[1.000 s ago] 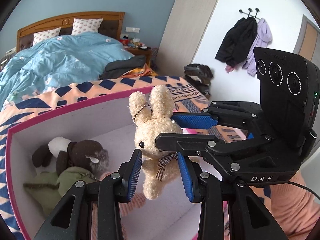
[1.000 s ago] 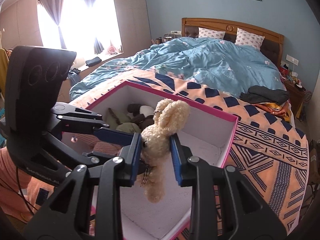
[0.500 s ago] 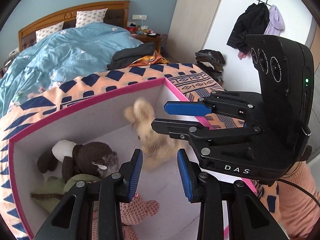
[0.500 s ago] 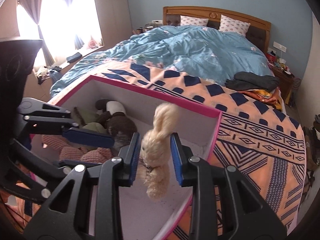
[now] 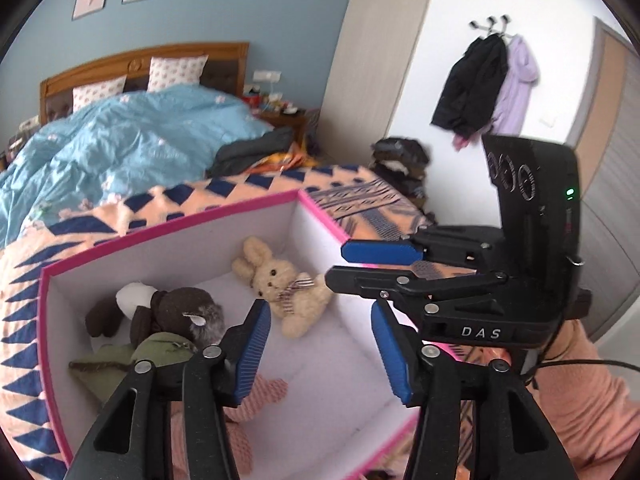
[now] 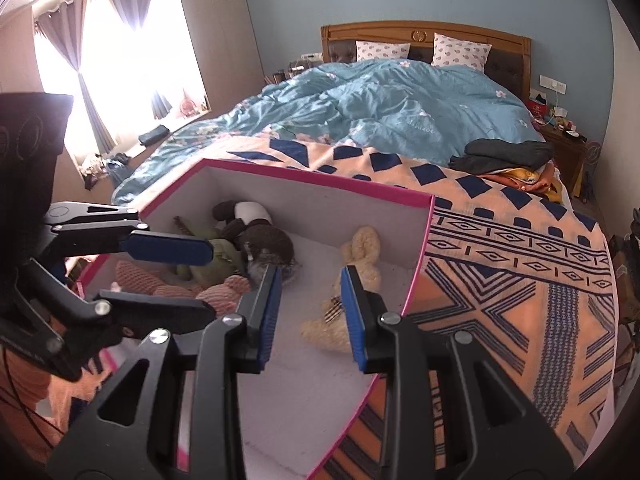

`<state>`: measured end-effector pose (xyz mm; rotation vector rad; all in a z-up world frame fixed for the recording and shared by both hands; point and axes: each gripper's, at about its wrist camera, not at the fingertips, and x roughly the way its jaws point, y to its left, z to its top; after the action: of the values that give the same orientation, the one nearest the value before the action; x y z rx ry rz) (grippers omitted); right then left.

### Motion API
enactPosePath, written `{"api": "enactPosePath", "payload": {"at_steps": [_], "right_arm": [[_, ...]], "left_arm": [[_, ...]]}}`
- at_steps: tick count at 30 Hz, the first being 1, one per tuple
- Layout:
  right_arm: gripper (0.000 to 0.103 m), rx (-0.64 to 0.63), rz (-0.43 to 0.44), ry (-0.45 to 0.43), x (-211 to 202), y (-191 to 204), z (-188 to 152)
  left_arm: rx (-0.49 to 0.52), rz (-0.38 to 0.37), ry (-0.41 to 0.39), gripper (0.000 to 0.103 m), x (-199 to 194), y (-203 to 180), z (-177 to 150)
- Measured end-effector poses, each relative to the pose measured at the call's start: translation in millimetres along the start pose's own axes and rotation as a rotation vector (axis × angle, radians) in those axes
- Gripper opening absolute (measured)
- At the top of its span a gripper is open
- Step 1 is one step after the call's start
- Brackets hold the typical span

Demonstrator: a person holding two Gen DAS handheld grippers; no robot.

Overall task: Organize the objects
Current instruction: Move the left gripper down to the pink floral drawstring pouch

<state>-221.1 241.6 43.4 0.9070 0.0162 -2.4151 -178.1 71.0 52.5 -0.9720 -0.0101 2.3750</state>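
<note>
Bed (image 6: 400,112), blue duvet, patterned blanket (image 6: 520,264) at foot. Box (image 5: 168,232), pink rim, white inside, sits on blanket. Both grippers hover over box. Left gripper (image 5: 320,344): jaws opening, nothing between them. Right gripper (image 6: 310,316): jaws slightly apart, nothing gripped; bunny lies below and beyond its fingers. Bunny (image 5: 284,288), cream, on box floor near far right corner, lying on its back. Brown plush (image 5: 176,312), green plush (image 5: 148,360), pink plush (image 6: 168,284) piled at left end.
</note>
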Motion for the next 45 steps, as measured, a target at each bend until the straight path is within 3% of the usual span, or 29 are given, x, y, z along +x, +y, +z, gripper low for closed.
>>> {"api": "enactPosePath", "payload": {"at_steps": [6, 11, 15, 22, 28, 31, 45], "right_arm": [[0.043, 0.01, 0.049, -0.062, -47.6, 18.0, -31.0], [0.043, 0.019, 0.082, -0.072, -82.0, 32.5, -70.8], [0.044, 0.066, 0.116, -0.042, -93.5, 41.7, -110.2], [0.044, 0.142, 0.153, 0.059, -81.5, 56.2, -165.4], [0.044, 0.118, 0.163, 0.079, -69.4, 71.9, -172.6], [0.044, 0.102, 0.138, 0.086, -62.0, 76.6, -169.4], [0.044, -0.034, 0.223, 0.126, -53.9, 119.2, -179.8]], "left_arm": [[0.038, 0.006, -0.115, 0.06, -48.8, -22.8, -28.1], [0.059, -0.029, -0.13, 0.06, -70.5, -37.2, -62.0], [0.082, 0.012, -0.108, 0.06, -67.9, -51.1, -94.7], [0.036, -0.048, 0.008, 0.06, -40.3, -58.9, -137.9], [0.003, -0.063, 0.073, 0.059, -21.8, -55.8, -155.2], [-0.024, -0.077, 0.073, 0.059, -23.7, -50.4, -159.6], [-0.067, -0.107, 0.061, 0.058, -41.2, -32.6, -170.2]]}}
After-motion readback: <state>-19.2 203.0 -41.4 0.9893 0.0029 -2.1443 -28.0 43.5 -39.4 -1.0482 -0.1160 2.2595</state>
